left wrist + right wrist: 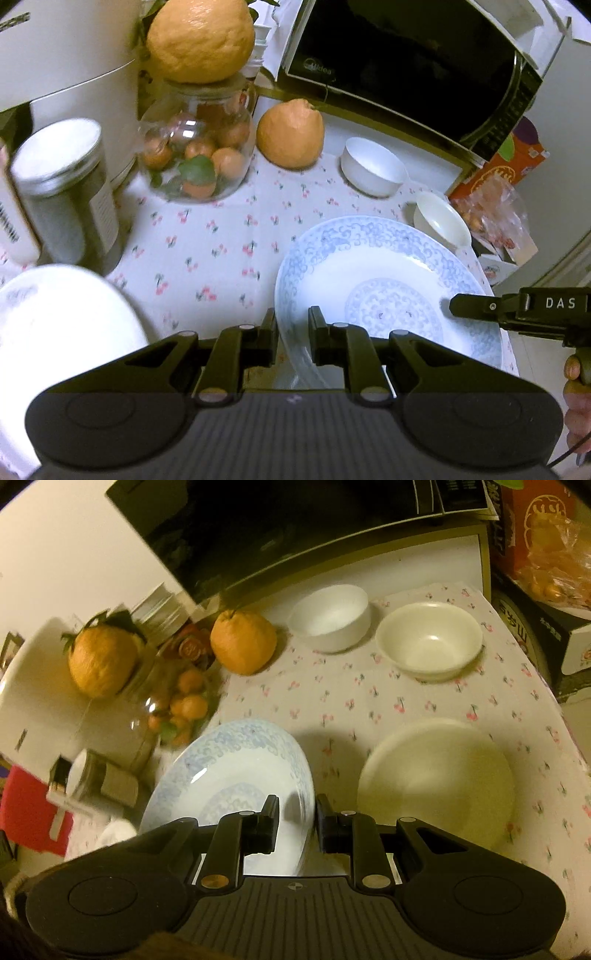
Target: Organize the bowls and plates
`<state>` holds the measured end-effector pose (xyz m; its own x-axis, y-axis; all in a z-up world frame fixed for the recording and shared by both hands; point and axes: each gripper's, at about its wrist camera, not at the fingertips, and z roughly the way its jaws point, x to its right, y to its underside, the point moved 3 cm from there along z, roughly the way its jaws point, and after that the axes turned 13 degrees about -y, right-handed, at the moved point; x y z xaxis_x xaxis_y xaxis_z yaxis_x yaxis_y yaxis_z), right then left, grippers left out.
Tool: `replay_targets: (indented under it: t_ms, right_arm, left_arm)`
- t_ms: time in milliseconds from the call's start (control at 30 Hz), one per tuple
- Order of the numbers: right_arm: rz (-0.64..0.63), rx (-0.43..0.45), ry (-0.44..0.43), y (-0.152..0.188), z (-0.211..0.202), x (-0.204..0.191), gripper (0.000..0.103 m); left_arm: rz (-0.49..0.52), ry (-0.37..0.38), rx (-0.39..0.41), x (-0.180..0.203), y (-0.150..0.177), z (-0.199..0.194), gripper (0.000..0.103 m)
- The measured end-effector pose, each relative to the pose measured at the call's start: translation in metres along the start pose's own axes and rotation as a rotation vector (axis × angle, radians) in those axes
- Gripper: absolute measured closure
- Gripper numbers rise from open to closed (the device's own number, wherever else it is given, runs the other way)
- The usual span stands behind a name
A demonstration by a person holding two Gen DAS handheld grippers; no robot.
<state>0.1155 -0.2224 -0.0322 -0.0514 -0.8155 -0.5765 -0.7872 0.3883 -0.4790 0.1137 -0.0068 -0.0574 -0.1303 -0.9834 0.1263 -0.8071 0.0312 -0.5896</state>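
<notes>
Both grippers hold a large blue-patterned plate (pixel 388 266) lifted over the cherry-print tablecloth (pixel 207 236). My left gripper (pixel 293 321) is shut on its near left rim. My right gripper (pixel 458 304) reaches in from the right onto the plate's far side. In the right wrist view the right gripper (pixel 297 806) is shut on the rim of the tilted blue-patterned plate (pixel 229 768). A cream plate (pixel 436 779) lies on the cloth to its right. A white bowl (pixel 373 166) (pixel 332 616) and a cream bowl (pixel 441 219) (pixel 428 638) stand behind. Another white plate (pixel 55 325) sits at the near left.
A glass jar of small oranges (pixel 195 155) with a big citrus fruit (pixel 201 38) on top stands at the back left, a second big citrus fruit (pixel 291 134) beside it. A lidded tin (pixel 66 184), a black microwave (pixel 406 55) and an orange box (pixel 506 162) ring the table.
</notes>
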Motion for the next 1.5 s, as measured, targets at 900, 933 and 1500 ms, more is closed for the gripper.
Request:
replay_targets:
  t_ms: [900, 933, 1500]
  right_arm:
    - [-0.011, -0.086, 0.085, 0.072, -0.003, 0.006, 0.082]
    - [-0.012, -0.088, 0.086, 0.072, -0.002, 0.006, 0.082]
    - [-0.055, -0.115, 0.112, 0.077, 0.003, 0.003, 0.081]
  left_arm:
    - [0.144, -0.088, 0.007, 0.007, 0.059, -0.011, 0.087]
    - [0.144, -0.088, 0.005, 0.007, 0.059, -0.011, 0.087]
    - [0.157, -0.093, 0.000, 0.007, 0.064, -0.007, 0.086]
